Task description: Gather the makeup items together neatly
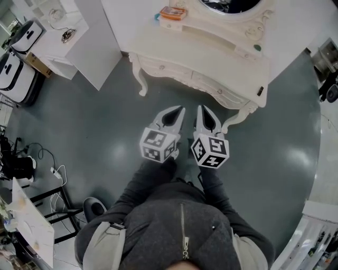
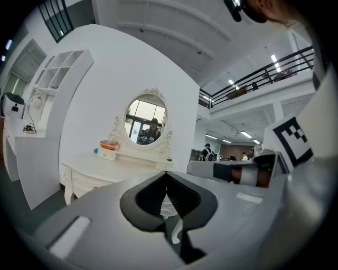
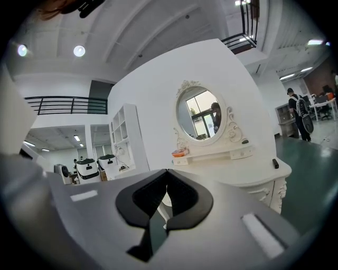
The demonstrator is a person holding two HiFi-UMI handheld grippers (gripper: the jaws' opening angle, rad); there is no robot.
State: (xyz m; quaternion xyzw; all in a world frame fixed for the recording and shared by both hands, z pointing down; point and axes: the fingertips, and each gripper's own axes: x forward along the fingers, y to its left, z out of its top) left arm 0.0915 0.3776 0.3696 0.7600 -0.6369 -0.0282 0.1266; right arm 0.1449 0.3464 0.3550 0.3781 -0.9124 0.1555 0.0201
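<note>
We held the left gripper and right gripper fully closed on nothing, side by side short of the dressing table, out of reach. 2 makeup items sat apart on it: an orange box on its shelf, a black piece at its right end.

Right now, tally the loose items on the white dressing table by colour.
Orange: 1, orange item
Blue: 1, small blue item
Dark: 2, round dark item, black bar
Total: 4
</note>
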